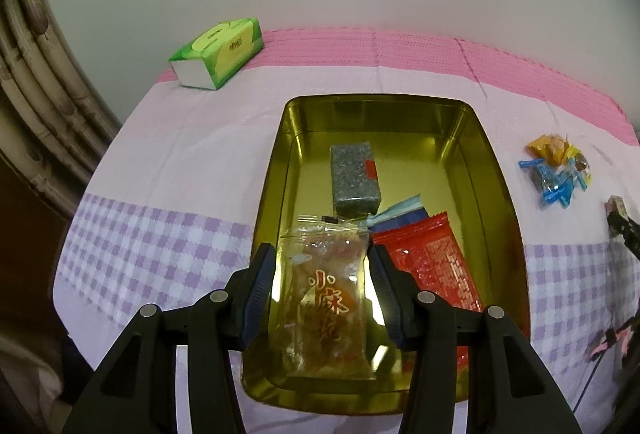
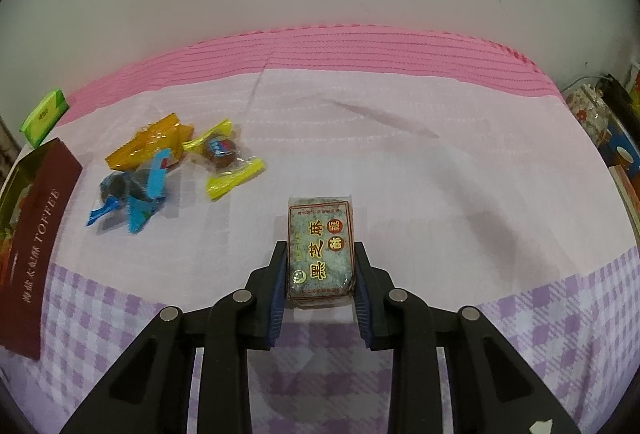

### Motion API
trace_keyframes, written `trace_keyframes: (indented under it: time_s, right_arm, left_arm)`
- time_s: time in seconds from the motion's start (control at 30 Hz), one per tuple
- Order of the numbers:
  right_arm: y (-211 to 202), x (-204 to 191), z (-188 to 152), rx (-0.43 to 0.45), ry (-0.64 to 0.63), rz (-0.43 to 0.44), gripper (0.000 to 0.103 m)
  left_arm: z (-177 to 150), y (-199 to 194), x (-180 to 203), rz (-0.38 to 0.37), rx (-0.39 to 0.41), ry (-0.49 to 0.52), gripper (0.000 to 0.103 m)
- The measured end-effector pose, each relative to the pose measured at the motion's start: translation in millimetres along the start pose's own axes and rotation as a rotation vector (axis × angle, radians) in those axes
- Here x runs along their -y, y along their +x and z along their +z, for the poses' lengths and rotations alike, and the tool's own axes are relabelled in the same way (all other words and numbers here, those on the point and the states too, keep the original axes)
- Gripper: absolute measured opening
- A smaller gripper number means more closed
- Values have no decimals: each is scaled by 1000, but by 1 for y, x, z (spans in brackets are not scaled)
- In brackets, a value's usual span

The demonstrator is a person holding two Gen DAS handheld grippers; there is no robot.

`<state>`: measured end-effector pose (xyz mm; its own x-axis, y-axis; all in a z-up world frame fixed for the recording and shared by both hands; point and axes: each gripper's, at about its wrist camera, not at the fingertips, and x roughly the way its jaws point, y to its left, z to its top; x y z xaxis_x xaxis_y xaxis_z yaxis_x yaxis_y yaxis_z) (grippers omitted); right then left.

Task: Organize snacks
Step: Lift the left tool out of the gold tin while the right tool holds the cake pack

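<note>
Your right gripper is clamped on the grey-green rectangular sesame-cake block in clear wrap, its blue pads pressing both long sides of the near half while the far half juts forward. It seems to sit on or just above the pink and lilac checked tablecloth; which, you cannot tell. That slick wrap could let the block slide or pivot out if you swing fast.

Ahead and to your left lies the loose pile of blue, orange and yellow wrapped candies; a low sweep toward the tin would likely scatter them.

Your left gripper stands released, jaws either side of the clear plastic pouch of brownish snacks lying inside the gold rectangular metal tin. Beside it rests the red foil snack packet, and farther forward a second grey block. Withdraw carelessly and a finger may catch the pouch's edge and drag it out.
</note>
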<state>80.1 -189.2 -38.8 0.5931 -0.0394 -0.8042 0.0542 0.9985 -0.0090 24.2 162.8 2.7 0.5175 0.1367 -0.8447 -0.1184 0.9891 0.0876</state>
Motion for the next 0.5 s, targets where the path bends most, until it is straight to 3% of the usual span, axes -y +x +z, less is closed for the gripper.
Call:
trace_keyframes:
  time_s: [0.33,0.43,0.5]
  right_arm:
    - [-28,-59,14,37,-89,113,27]
    - [-38,-84,21,52,-134,164,15]
    - [-46,-103,24,63,-166,186,15]
  left_arm:
    - [-4,-6,-8,-17,-16,-30,50]
    - [-3,-5,-17,-9,-30,-72,50]
    - [-3,-6,-24,-12,-29,-101,50]
